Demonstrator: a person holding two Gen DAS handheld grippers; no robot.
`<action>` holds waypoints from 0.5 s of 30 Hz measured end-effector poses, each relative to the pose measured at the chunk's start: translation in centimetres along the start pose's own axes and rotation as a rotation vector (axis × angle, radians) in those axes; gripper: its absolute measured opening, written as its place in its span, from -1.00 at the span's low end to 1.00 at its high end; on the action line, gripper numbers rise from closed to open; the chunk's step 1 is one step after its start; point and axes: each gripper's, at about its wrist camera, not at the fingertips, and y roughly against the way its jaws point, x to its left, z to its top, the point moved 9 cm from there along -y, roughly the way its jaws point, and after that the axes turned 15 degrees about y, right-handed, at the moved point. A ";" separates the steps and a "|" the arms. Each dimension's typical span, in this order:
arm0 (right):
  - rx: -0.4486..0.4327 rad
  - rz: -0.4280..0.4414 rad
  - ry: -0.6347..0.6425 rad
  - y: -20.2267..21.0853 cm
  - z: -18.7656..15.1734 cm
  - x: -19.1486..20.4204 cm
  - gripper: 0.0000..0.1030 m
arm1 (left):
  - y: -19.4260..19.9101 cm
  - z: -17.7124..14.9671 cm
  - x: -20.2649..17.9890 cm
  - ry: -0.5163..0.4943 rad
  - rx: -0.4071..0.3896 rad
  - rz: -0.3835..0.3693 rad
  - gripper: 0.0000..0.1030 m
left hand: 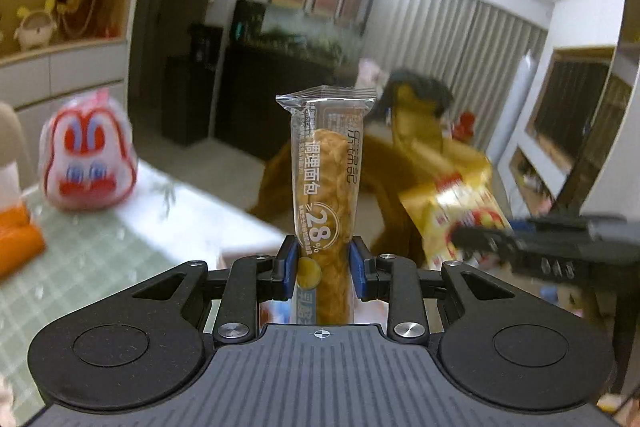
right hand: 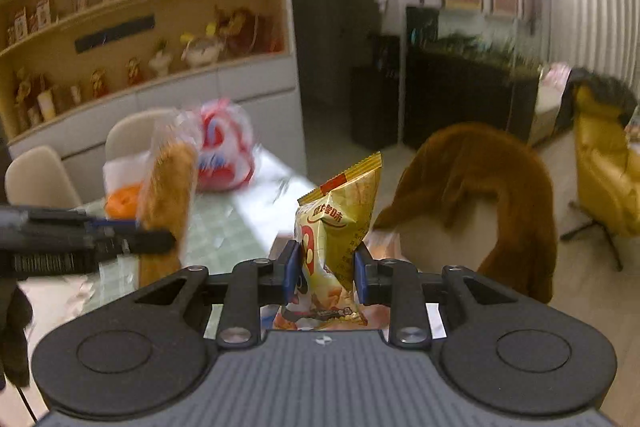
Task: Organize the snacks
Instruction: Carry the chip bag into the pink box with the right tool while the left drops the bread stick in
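My left gripper [left hand: 324,263] is shut on a long bread stick in a clear wrapper [left hand: 326,187], held upright in the air. My right gripper [right hand: 326,267] is shut on a yellow snack bag [right hand: 340,227], also held up. In the left wrist view the right gripper [left hand: 472,239] shows at the right with the yellow bag [left hand: 452,203], blurred. In the right wrist view the left gripper [right hand: 160,239] shows at the left with the bread stick [right hand: 168,195], blurred.
A table with a pale green checked cover [left hand: 100,247] lies below at the left. On it stand a red and white packaged item [left hand: 90,155] and an orange pack [left hand: 16,239]. A chair draped with a brown coat [right hand: 472,195] stands by the table's far end.
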 end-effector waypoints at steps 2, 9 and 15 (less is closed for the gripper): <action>0.000 -0.005 -0.014 -1.2 0.7 -1.3 -0.47 | -2.3 1.1 0.3 0.051 0.022 -0.020 -0.38; 0.084 0.026 -0.050 -7.3 -1.4 -3.6 -0.47 | -16.0 -3.8 3.5 0.167 0.300 -0.006 -0.34; 0.209 0.094 -0.110 -12.9 -5.6 -3.7 -0.47 | -20.3 -9.1 7.4 0.163 0.363 0.116 -0.34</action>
